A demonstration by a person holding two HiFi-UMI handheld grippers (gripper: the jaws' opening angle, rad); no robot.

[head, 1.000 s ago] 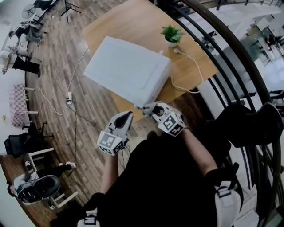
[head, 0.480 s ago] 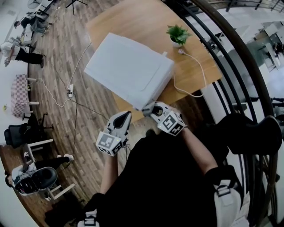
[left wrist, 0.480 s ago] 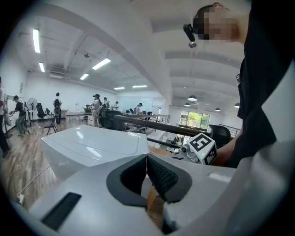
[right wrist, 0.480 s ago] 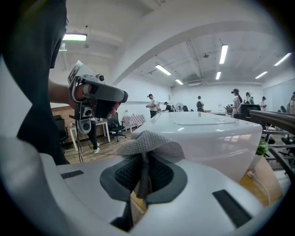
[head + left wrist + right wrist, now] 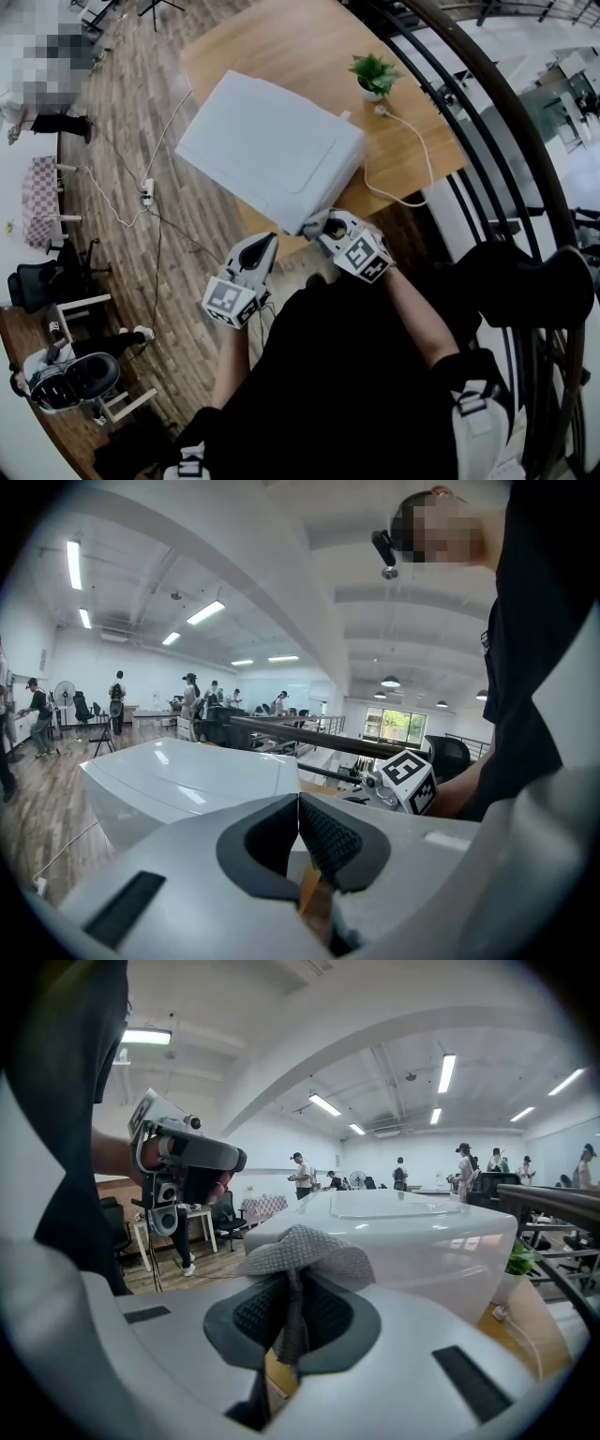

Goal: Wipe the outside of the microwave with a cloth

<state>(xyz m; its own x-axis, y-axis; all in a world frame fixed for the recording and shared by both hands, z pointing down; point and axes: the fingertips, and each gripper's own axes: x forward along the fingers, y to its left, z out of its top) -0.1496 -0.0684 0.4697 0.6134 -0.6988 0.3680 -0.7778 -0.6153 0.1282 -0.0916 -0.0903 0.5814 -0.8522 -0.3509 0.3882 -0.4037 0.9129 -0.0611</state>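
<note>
Head view, item list. Microwave (image 5: 267, 150): white box on wooden table (image 5: 281, 42), one corner facing the person. Probably heavy and rigid with smooth, slick panels, so it should not shift under wiping. Cloth (image 5: 302, 1249): grey knit, soft and limp, pinched at its middle by right gripper (image 5: 292, 1312), with the bunch rising above the jaws. It is at the microwave's near corner, possibly touching. Left gripper (image 5: 298, 829): jaws closed together, nothing between them, held just beside the right one.
</note>
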